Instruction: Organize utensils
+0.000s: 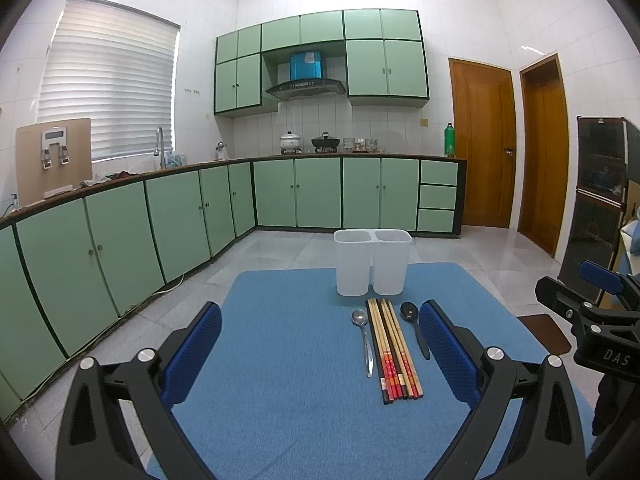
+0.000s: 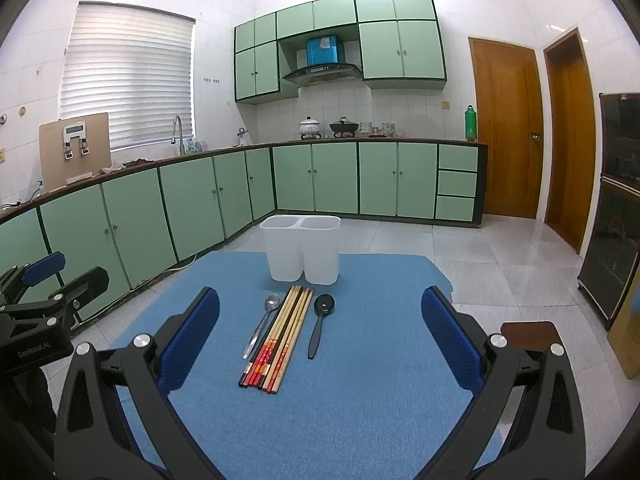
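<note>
Nearest the lens in each wrist view are the tongs: the left tongs (image 1: 320, 350) and the right tongs (image 2: 320, 340) both stand wide apart, blue pads facing inward, holding nothing, hovering over the blue surface (image 2: 360, 400).

The utensils lie in a tidy row ahead of them. A bundle of chopsticks (image 2: 280, 340) sits in the middle, sticks pressed side by side, tan along most of their length with red and black patterned ends toward the camera. Just beside it at 9 o'clock lies a metal spoon (image 2: 262, 324), shiny, bowl pointing away; at 3 o'clock lies a black spoon (image 2: 320, 322), matte, bowl also pointing away. Neither spoon appears to touch the bundle. At 12 o'clock, just past the tips, stands a white two-compartment holder (image 2: 302, 248), upright and seemingly empty.

Nothing seems sorted yet. The likely trouble is the chopsticks: they are thin, round and packed together, so a pinch may catch only some and let the others roll or scatter. The metal spoon lies flat and slick, so the pads could slip off its handle. The holder looks light; a utensil striking its rim at a slant might tip it or push it back.

Beyond are green cabinets (image 2: 192, 208) and a tiled floor (image 2: 480, 264).
</note>
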A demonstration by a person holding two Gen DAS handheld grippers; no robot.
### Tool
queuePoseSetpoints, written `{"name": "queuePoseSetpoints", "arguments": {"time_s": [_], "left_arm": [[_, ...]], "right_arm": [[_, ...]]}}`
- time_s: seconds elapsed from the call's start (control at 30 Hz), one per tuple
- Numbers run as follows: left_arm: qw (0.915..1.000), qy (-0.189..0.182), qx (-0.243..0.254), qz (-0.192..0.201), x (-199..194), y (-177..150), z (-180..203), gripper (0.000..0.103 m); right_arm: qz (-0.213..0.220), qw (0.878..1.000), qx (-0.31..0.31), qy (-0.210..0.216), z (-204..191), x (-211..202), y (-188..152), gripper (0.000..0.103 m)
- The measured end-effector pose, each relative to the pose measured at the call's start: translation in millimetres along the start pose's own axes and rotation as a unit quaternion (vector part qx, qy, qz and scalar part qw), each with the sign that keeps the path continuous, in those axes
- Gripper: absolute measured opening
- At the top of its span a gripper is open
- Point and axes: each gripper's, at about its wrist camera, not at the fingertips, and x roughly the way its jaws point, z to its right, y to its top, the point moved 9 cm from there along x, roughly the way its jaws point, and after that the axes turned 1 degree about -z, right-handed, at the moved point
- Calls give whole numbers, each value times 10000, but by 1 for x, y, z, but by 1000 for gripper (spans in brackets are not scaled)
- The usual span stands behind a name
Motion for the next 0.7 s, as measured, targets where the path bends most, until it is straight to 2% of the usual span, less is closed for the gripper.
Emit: {"name": "queuePoseSetpoints", "arguments": {"time_s": [0.07,0.37,0.7], "left_arm": [[10000,-2,-6,-11,-4,0,-1,97],[9998,30,11,-218,26,-10,1,97],[9967,168,73,-787,102,-21,-13,97]], "right_arm": [[-21,10000,-1,-2,0,1,2,98],[-236,9997,-16,-30,4,22,0,98],[-1047,9943,-53,-211,22,108,-9,98]]}}
